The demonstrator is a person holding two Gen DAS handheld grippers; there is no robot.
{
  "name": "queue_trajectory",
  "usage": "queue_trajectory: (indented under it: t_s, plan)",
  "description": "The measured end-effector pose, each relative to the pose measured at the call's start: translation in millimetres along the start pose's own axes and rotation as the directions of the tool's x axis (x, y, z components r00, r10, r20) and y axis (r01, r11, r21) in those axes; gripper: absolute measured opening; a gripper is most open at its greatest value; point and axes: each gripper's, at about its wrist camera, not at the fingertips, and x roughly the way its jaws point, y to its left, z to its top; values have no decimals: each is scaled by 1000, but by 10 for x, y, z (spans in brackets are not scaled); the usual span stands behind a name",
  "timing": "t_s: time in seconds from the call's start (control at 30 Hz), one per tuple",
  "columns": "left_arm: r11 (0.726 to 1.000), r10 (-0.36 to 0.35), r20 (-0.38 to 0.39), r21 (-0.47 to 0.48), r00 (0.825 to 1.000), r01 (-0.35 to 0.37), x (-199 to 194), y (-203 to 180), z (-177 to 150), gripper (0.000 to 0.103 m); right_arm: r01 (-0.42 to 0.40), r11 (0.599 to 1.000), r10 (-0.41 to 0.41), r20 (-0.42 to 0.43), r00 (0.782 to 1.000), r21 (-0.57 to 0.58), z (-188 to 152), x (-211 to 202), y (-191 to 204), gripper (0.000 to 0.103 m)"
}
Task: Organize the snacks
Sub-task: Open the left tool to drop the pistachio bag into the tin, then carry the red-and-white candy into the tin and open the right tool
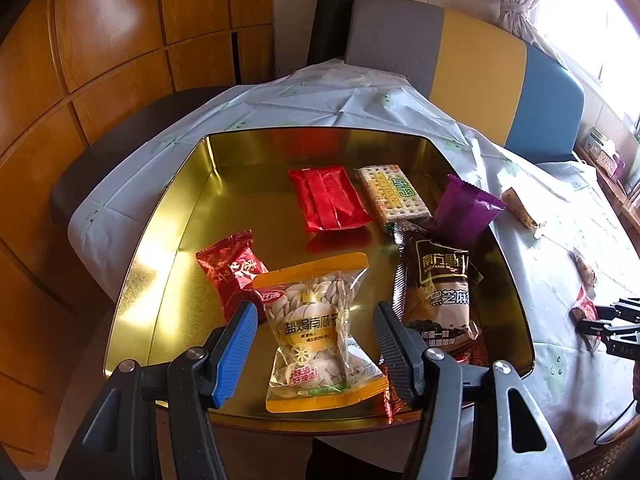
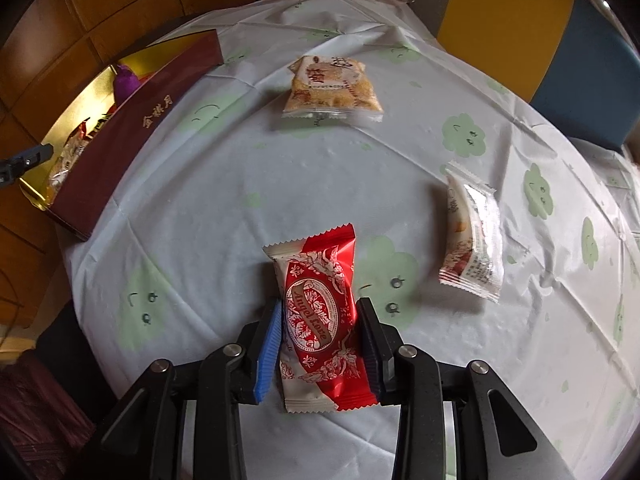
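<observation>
On my right wrist view, the right gripper [image 2: 318, 332] has its two pads pressed against the sides of a red and white snack packet [image 2: 318, 320]. The packet lies flat on the pale tablecloth [image 2: 200, 208] with its long side running away from me. It has crimped, zigzag ends, a white strip down its left edge, and an oval label with ornate white flourishes and script lettering on the red. I'd call the grip closed on it, blue pad [image 2: 268, 354] on the left, dark pad on the right.

Two more packets sit loose on the cloth: a clear pouch of golden crispy snack [image 2: 332, 86] farther off, and a clear and white sachet [image 2: 474, 236] off to the right, well apart from each other.

On my left wrist view, the left gripper [image 1: 316, 350] hangs over the gold tin [image 1: 168, 240] with its jaws spread wide, gripping nothing. Below it, between the fingers as seen, lies an orange-edged clear bag of pumpkin seeds [image 1: 320, 332]. Also in the tin: a dark red candy packet [image 1: 230, 270], a bright red wrapper [image 1: 330, 198], a cracker pack [image 1: 394, 192], a purple packet [image 1: 462, 208] and a brown sesame pouch [image 1: 438, 280]. The tin's outer wall is maroon with gold characters [image 2: 132, 136].
</observation>
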Motion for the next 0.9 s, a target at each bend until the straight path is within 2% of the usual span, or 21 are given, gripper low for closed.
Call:
queue_trajectory:
  t_s: [0.17,0.3,0.33,0.43,0.63,0.73,0.9]
  plan:
    - [999,-17,2,-49,1000,17,-14,148,9,61,-58,998,58,11,998,-23,81,-65,236,37]
    - [995,-12,6,-103,1000,12,-21,307,19,61,-121,992,124,70,990,-38,213,-230,475,37]
    - [994,-14,10,-111,1000,15,-28,342,20,57,-141,989,144,86,986,-45,249,-278,541,37]
    - [991,-7,24,-131,1000,10,-55,439,18,47,-204,976,212,129,969,-70,403,-386,807,37]
    - [989,-5,48,-148,999,12,-105,528,0,42,-332,937,347,169,923,-109,767,-410,1365,37]
    - [988,-6,50,-152,999,14,-110,566,-11,41,-357,926,374,177,910,-120,957,-351,1649,37]
    - [985,-6,47,-170,999,14,-82,630,-21,41,-371,922,385,156,909,-114,1247,-148,2019,37]
